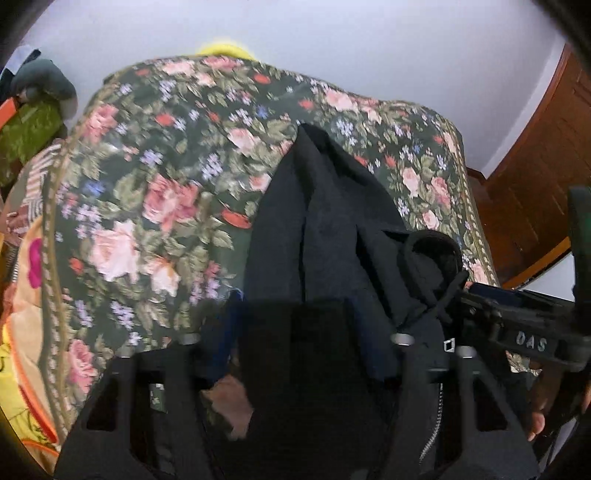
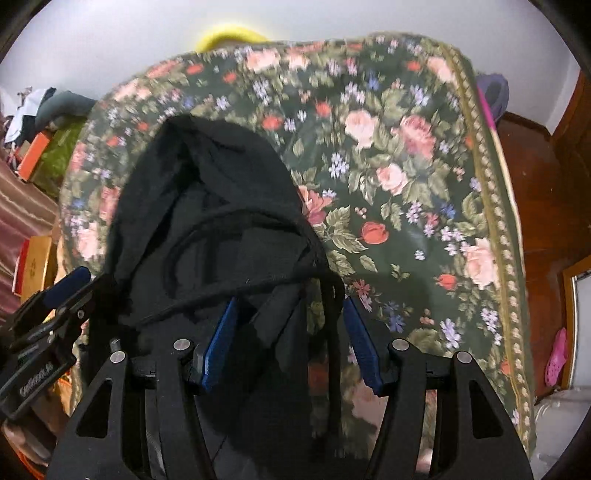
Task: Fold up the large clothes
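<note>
A black hooded jacket with a zipper and drawcords lies bunched on a floral bedspread. In the left wrist view the cloth covers my left gripper and hides its blue pads; the jaws look closed on the fabric. The right gripper shows at the right edge there. In the right wrist view the jacket drapes between my right gripper's blue pads, which stand apart with cloth and a drawcord between them. The left gripper shows at the left there.
The floral bedspread covers the bed. A yellow object sits at its far edge. Piled clothes and boxes lie to the left. A wooden door and floor are on the right, with a pink shoe.
</note>
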